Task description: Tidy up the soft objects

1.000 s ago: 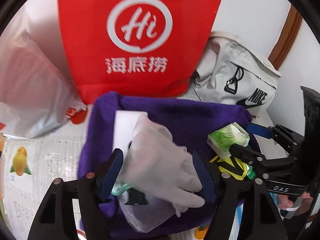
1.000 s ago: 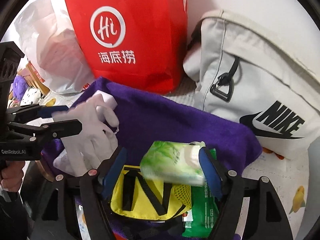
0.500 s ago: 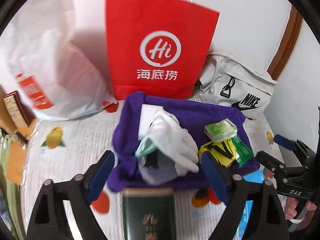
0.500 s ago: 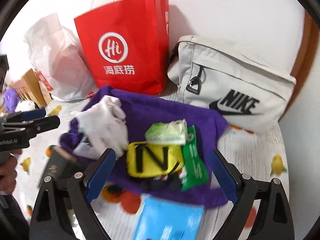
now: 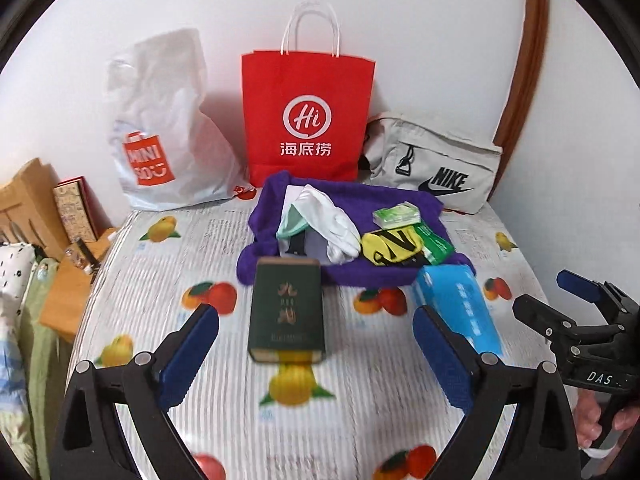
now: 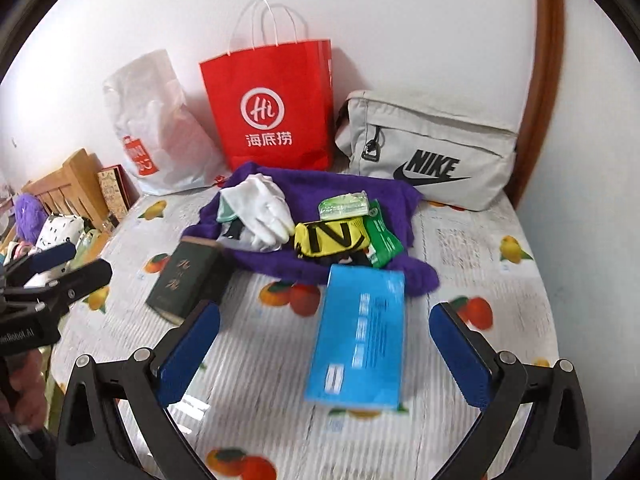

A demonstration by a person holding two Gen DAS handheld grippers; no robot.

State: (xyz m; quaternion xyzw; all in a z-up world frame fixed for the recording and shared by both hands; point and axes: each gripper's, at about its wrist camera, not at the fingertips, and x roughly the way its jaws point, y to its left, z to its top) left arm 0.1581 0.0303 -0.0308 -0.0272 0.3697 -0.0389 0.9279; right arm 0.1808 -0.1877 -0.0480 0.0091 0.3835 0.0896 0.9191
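Left wrist view shows the left gripper (image 5: 316, 356) with its fingers (image 5: 188, 356) spread wide after just opening, nothing between them but a green book (image 5: 286, 312) lying below on the surface (image 5: 160, 280). The right gripper (image 6: 324, 356) has also just opened, its fingers wide apart above a blue box (image 6: 360, 336). At the back edge of the surface lies a purple towel (image 5: 348, 196). On it rest white gloves (image 5: 332, 224), a yellow pouch (image 5: 392, 246) and a tissue pack (image 5: 396, 216).

right claw (image 6: 324, 348) – jaws wide, empty | blue box (image 6: 360, 332) beneath | white glove (image 6: 266, 210) on purple cloth (image 6: 340, 190)
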